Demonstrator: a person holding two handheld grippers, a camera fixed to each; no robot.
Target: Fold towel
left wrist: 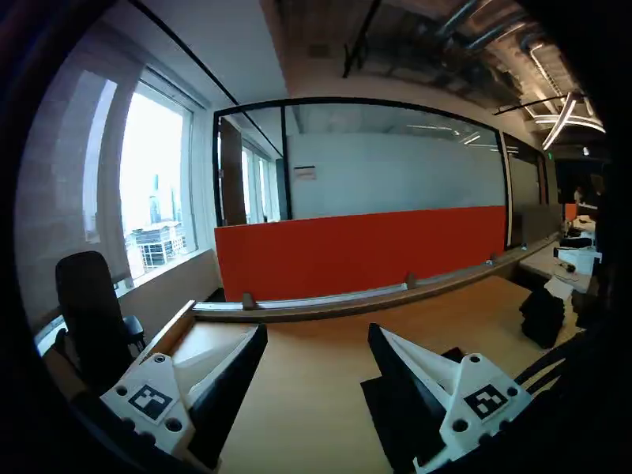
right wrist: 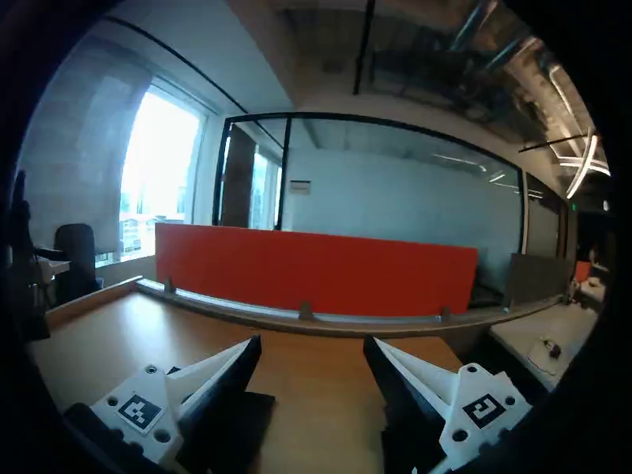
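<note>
Across the frame a wide wooden surface (left wrist: 316,395) is stretching out, with an orange partition (left wrist: 355,249) standing along its far edge. Dark towel (right wrist: 257,411) is lying flat on the surface right under the fingers, with just its edges peeking out; can't tell any folds. Left gripper (left wrist: 316,327) is hanging low, spread wide, pinching nothing. Right gripper (right wrist: 312,340) is spread the same way, empty.
</note>
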